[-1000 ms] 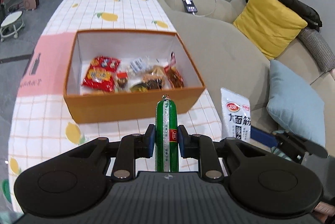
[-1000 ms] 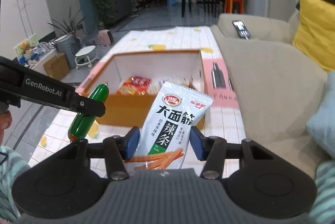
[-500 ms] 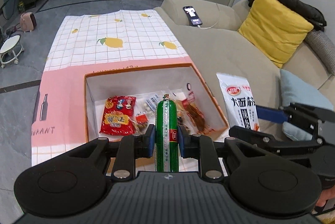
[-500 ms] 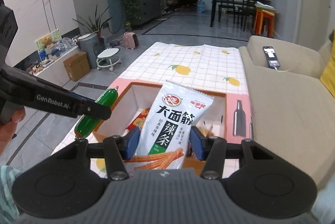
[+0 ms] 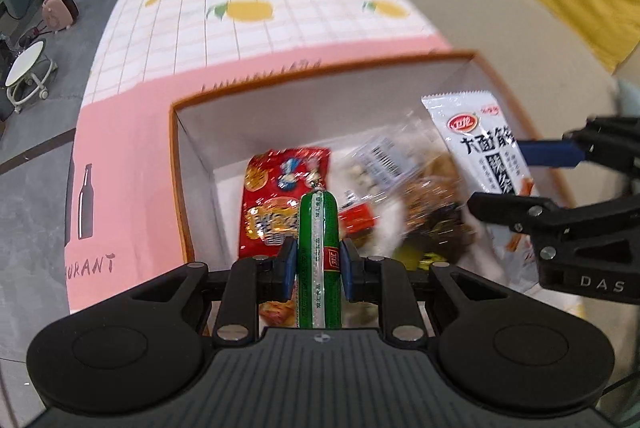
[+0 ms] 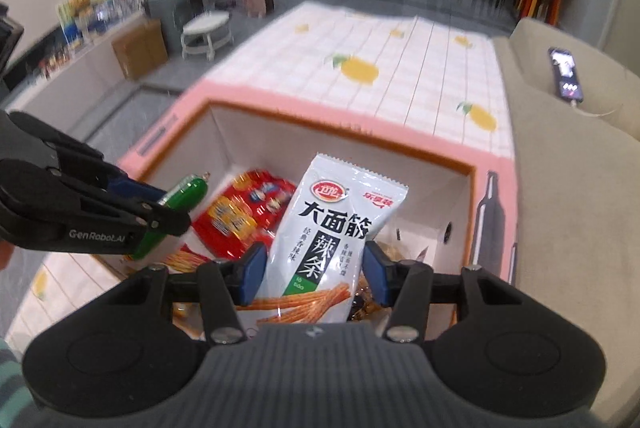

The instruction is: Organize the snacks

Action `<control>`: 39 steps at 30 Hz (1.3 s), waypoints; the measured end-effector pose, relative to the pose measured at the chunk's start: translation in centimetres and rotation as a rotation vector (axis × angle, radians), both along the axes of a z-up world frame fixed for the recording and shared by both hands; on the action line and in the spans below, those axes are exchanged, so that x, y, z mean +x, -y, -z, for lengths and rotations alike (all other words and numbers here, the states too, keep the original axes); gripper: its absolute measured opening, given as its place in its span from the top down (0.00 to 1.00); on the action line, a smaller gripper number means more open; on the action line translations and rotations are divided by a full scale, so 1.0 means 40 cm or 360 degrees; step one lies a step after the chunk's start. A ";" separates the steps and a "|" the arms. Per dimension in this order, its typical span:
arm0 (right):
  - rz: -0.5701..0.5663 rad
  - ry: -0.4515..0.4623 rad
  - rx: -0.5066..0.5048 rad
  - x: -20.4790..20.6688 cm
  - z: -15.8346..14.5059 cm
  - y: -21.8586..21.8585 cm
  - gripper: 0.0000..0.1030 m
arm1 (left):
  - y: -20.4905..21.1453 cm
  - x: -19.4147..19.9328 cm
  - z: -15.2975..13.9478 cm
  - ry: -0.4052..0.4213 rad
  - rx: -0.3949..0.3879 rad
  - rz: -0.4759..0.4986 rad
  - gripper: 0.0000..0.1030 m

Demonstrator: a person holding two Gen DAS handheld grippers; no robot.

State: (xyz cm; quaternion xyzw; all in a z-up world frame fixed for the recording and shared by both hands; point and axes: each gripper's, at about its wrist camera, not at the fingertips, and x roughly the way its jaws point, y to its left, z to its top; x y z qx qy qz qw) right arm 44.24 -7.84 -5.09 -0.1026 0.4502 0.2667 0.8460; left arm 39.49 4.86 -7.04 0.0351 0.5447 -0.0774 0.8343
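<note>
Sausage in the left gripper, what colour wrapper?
Green, with a small red label; the sausage shows best in the left wrist view.

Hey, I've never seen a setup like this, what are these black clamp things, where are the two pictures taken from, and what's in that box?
There is no robot here. A person holds a two-finger clamp in each hand, and each clamp carries a wide-angle camera looking along its fingers, so each picture is one clamp's own view.

In the left camera's view, the left gripper is shut on a green sausage stick. In the right camera's view, the right gripper is clamped on a white spicy-strip packet. Each clamp also shows at the edge of the other's picture.

Both hang over an open orange box on a table with a lemon-print cloth. Inside lie a red snack bag and other wrapped snacks, too blurred to name.
</note>
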 end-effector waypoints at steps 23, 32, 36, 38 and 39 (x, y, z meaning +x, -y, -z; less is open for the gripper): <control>-0.0024 -0.0159 -0.0262 0.097 0.155 -0.044 0.35 | 0.027 0.039 0.091 -0.0003 0.0225 0.0128 0.47; 0.0081 -0.0083 -0.0177 0.052 0.039 -0.014 0.29 | 0.031 -0.037 -0.046 0.0215 0.0147 0.0053 0.47; 0.0140 -0.0045 -0.0091 0.017 -0.036 0.012 0.28 | 0.041 -0.085 -0.131 0.0366 0.0100 -0.0004 0.47; 0.0174 -0.0010 -0.0058 -0.008 -0.076 0.026 0.26 | 0.045 -0.117 -0.175 0.0434 0.0082 -0.0051 0.47; 0.0186 0.0008 -0.0043 -0.021 -0.094 0.032 0.26 | 0.047 -0.133 -0.194 0.0463 0.0074 -0.0078 0.47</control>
